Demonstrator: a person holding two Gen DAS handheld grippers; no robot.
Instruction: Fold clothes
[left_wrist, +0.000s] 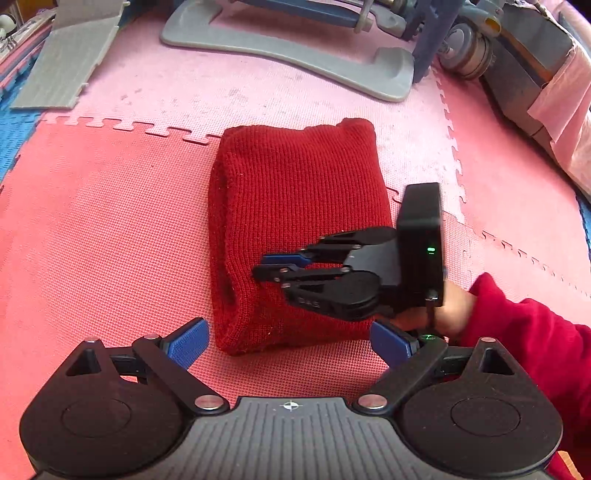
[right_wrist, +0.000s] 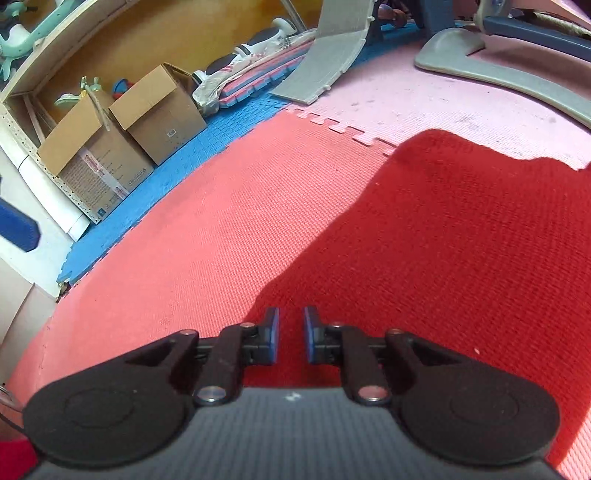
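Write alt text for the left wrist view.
A folded red knit sweater lies on pink and red foam mats. The right gripper, jaws nearly closed, hovers over its near right part; the left gripper is wide open at its near edge.

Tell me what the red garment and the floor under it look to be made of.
Red garment: knitted yarn, likely wool or acrylic; ribbed stitch rows show, matte. Floor mat: foam puzzle tiles, judging by the interlocking toothed edges and fine embossed texture, matte and scuffed.

One folded red sweater (left_wrist: 295, 221), two hand-held grippers, two cardboard boxes (right_wrist: 122, 136), one grey ramp (left_wrist: 70, 55).
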